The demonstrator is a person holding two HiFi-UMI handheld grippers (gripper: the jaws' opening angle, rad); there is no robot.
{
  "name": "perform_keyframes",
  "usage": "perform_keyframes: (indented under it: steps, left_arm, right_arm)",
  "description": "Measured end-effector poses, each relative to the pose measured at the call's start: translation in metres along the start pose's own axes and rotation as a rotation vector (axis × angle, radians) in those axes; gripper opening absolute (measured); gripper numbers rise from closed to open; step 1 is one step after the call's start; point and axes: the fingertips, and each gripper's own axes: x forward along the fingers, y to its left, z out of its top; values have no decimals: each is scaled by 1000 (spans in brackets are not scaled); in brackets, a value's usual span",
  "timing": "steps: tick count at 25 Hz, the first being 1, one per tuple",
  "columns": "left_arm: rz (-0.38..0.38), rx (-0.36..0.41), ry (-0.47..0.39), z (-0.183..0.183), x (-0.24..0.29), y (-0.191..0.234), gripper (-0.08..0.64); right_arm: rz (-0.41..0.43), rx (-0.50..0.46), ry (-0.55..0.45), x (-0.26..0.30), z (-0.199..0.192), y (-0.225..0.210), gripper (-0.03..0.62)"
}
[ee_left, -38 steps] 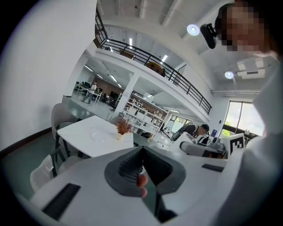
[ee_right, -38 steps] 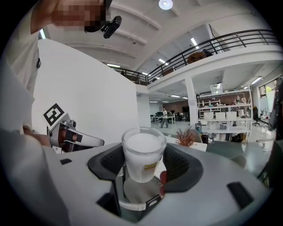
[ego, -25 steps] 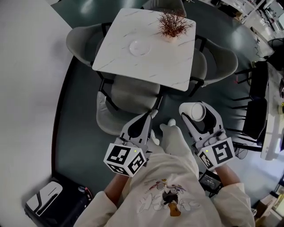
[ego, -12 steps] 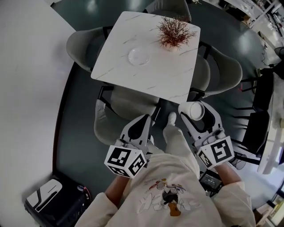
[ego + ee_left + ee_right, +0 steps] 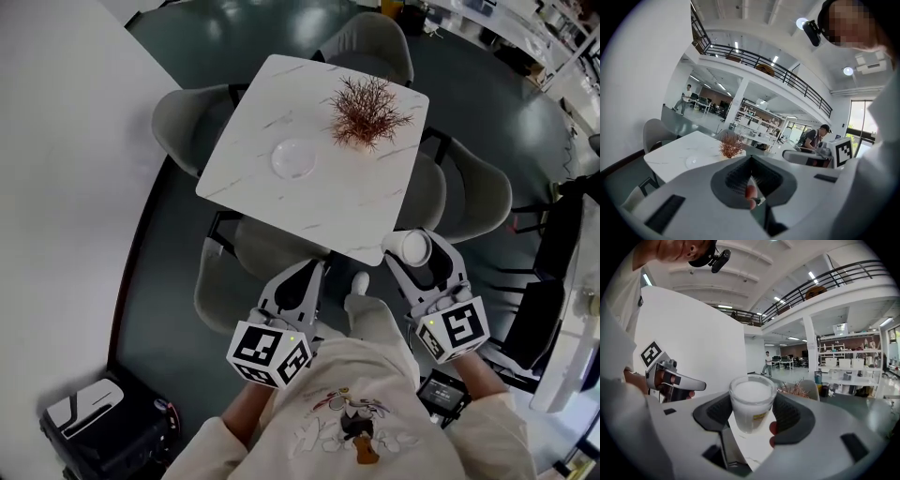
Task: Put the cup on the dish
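Note:
A clear glass dish [image 5: 293, 157] lies on the white marble table [image 5: 272, 192], also visible in the left gripper view as the dish [image 5: 695, 161]. My right gripper [image 5: 417, 255] is shut on a white cup [image 5: 409, 247], held upright just off the table's near right corner. In the right gripper view the cup [image 5: 751, 401] sits between the jaws of the right gripper [image 5: 752, 420], with the table [image 5: 752, 451] below. My left gripper [image 5: 305, 274] hangs short of the table's near edge. Its jaws in the left gripper view [image 5: 751, 161] are shut with nothing between them.
A dried reddish plant [image 5: 368, 111] stands on the table to the right of the dish. Grey chairs surround the table: left [image 5: 183, 117], far [image 5: 370, 42], right [image 5: 478, 192] and near [image 5: 253, 253]. A black device [image 5: 103, 427] sits on the floor at lower left.
Both grippers and the person have moved toward the table; the cup now hangs by the table's near right corner. The right gripper's hold on the cup is unchanged.

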Motion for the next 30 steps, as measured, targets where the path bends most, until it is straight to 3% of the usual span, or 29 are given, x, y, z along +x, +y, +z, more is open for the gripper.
perform_keyframes:
  steps: [12,30]
  left_arm:
    - [38,14,-56,19,40,-20,3]
    - [36,60,-94,42,49,-16,3]
  right_arm:
    - [70,-27,-43,5,17,-41,268]
    - [97,-39,-55,11,26,-30,268]
